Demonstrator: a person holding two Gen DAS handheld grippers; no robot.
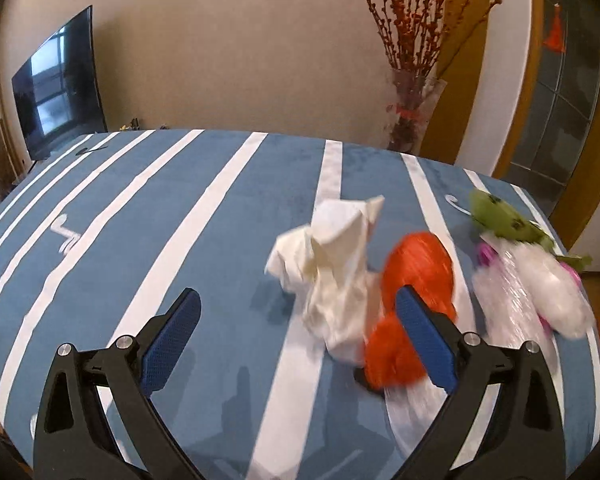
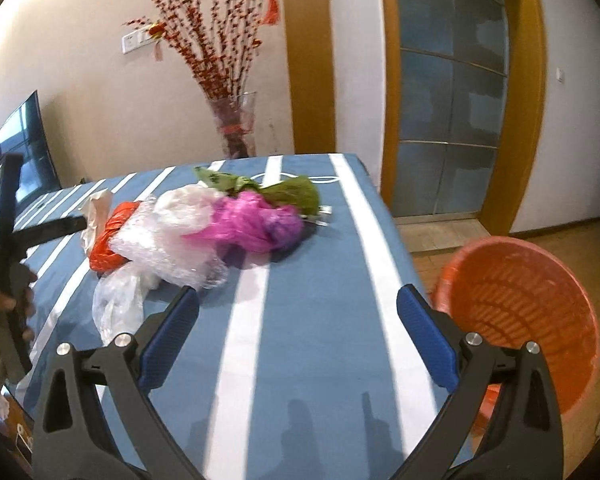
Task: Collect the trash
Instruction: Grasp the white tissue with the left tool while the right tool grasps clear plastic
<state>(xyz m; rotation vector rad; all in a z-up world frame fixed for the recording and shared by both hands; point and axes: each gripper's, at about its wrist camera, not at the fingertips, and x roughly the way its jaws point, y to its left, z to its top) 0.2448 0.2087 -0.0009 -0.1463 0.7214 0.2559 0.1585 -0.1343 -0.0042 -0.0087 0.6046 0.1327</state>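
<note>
both grippers are wide open and hold nothing. the left gripper (image 1: 298,330) hangs over the table (image 1: 204,216), pointing at a crumpled white tissue (image 1: 332,264) with an orange bag (image 1: 416,276) touching it on the right side. the right gripper (image 2: 298,330) hangs over a bare part of the striped cloth, near the table edge.

the trash sits in one pile on the table: the white tissue, the orange bag, a clear plastic bag (image 2: 172,240), a pink bag (image 2: 252,224) and green leaves (image 2: 296,194) at the far end. they all touch or lie on each other.

here is what could go wrong. the tissue and the orange bag are so close that the left fingers may pinch both, or push the bag away. the plastic is thin and slippery, so it may slide out of the blue pads. pulling one piece may drag the rest along, and something may fall off the table edge to the floor.

the orange basket (image 2: 520,308) sits low, just past the table's right edge, tipped toward the camera. the part inside that shows looks empty. light trash dropped from high up could float and miss it. a glass vase (image 2: 234,124) behind the table holds red branches.
</note>
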